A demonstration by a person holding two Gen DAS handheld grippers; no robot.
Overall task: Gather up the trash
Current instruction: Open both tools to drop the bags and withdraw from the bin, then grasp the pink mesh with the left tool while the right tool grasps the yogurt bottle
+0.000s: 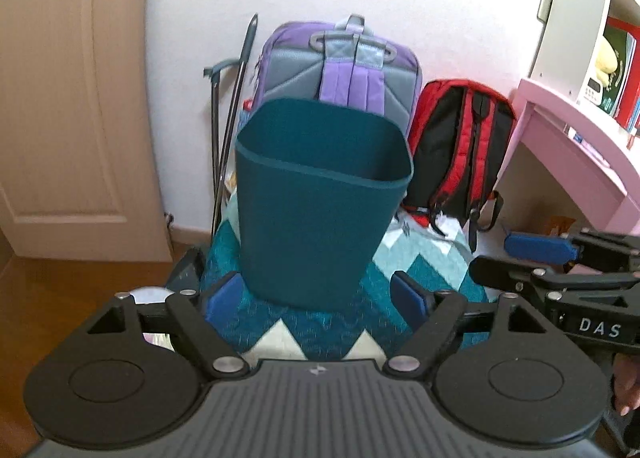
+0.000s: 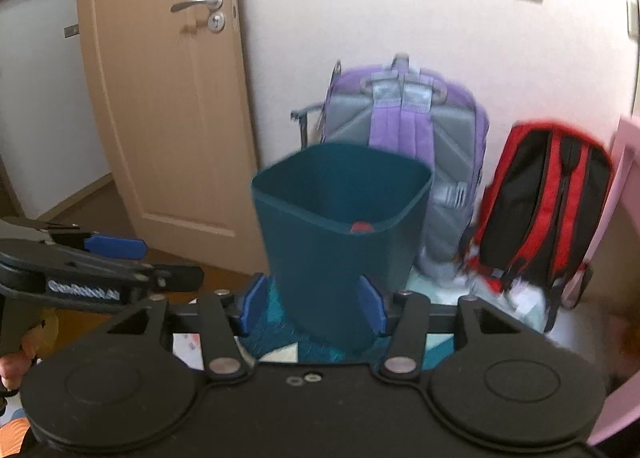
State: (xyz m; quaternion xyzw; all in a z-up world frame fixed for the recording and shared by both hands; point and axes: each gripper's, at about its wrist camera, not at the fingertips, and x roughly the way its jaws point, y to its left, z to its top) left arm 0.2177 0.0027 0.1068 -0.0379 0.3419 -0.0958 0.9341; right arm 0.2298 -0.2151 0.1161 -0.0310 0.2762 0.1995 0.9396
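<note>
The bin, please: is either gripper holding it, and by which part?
Neither holds it: the left gripper and right gripper are both open, short of the bin.

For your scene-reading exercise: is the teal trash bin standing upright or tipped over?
Upright. The teal trash bin stands on the patterned mat, open rim up, backpacks behind. In the right wrist view something red shows just inside the rim.

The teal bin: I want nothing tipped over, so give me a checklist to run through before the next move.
1. Teal bin upright on the patterned mat: ok.
2. Left claw open: ok.
3. Right claw open around the bin's base; contact: cannot tell.
4. Bin opening unobstructed: ok.
5. Red item already inside the bin: ok.
6. Loose trash near the red backpack: cannot tell, too blurred.
</note>
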